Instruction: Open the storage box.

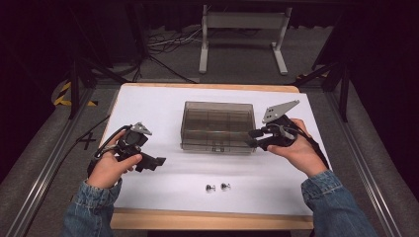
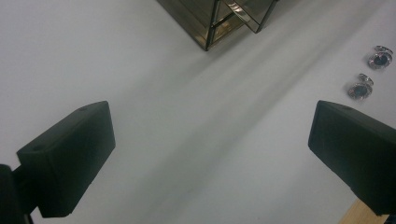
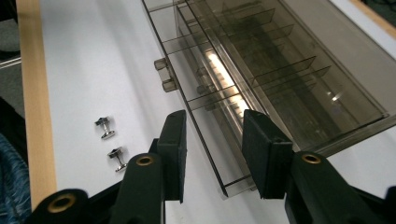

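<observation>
Right gripper [image 3: 212, 154], jaws half apart and empty, straddles the right front corner of the smoky compartment box [image 1: 218, 126] mid-table; left gripper [image 1: 148, 160] waits wide open; next likely: shut on the lid edge, cufflinks [image 1: 218, 187] near the front edge.

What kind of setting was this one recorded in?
Probably a lab or recording studio: a white-topped table stands amid dark surroundings, black tripod legs and loose cables on a grey floor, with a second table's frame behind.
</observation>
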A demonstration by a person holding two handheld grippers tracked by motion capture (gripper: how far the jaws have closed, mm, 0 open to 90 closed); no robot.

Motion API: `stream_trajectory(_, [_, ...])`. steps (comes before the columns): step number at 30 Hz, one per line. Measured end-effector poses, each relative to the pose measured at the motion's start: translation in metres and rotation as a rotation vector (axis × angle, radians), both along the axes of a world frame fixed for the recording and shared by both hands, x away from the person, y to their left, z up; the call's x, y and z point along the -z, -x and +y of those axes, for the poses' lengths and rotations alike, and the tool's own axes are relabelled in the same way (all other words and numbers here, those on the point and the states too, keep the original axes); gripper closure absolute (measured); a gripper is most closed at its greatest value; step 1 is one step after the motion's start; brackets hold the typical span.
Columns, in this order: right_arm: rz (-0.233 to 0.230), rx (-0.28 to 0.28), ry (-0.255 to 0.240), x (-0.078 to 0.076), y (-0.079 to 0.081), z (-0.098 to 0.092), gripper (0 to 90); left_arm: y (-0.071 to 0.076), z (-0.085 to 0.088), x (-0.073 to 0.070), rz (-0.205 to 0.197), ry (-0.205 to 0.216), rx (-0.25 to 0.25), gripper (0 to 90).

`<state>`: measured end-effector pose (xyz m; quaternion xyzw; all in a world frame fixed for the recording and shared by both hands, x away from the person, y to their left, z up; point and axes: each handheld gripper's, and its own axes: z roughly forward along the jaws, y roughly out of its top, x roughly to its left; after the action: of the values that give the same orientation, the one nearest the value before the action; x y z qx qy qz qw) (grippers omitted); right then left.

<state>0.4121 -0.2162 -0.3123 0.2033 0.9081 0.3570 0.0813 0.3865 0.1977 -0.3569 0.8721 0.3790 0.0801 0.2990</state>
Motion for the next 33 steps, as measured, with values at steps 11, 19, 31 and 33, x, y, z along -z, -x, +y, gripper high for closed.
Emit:
stream_trajectory(11, [0.078, -0.023, 0.09, 0.014, -0.011, 0.009, 62.6, 0.0, 0.001, 0.0, 0.001, 0.002, 0.0, 1.5])
stream_trajectory(19, [0.094, -0.045, 0.158, 0.024, -0.012, 0.015, 64.1, 0.0, 0.0, 0.0, 0.002, 0.003, 0.0, 1.5])
stream_trajectory(31, [0.098, -0.082, 0.235, 0.03, -0.013, 0.024, 72.5, 0.0, 0.001, 0.0, 0.002, 0.002, 0.002, 1.5])
stream_trajectory(33, [0.089, -0.084, 0.242, 0.03, -0.014, 0.025, 75.0, 0.0, 0.001, 0.0, 0.0, 0.002, 0.0, 1.5])
